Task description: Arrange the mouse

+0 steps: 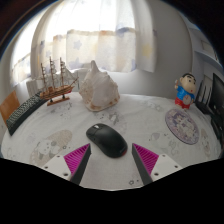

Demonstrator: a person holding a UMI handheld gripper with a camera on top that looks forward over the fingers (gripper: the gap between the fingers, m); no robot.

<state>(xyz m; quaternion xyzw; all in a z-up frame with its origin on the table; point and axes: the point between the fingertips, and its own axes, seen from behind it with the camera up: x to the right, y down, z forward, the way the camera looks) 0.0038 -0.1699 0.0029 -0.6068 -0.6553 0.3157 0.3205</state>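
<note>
While the model ship (56,80) and shell (98,87) sat far left, the mouse (106,139) lay just ahead of the wide-open gripper (111,160). Likely light, rigid, slick; grip its flanks. Figurine (184,91) far right.

Beyond the hand-held gripper, a large seashell (98,87) stands on the counter (140,112), with a model ship (56,79) to its left, a figurine (185,91) far right.
</note>
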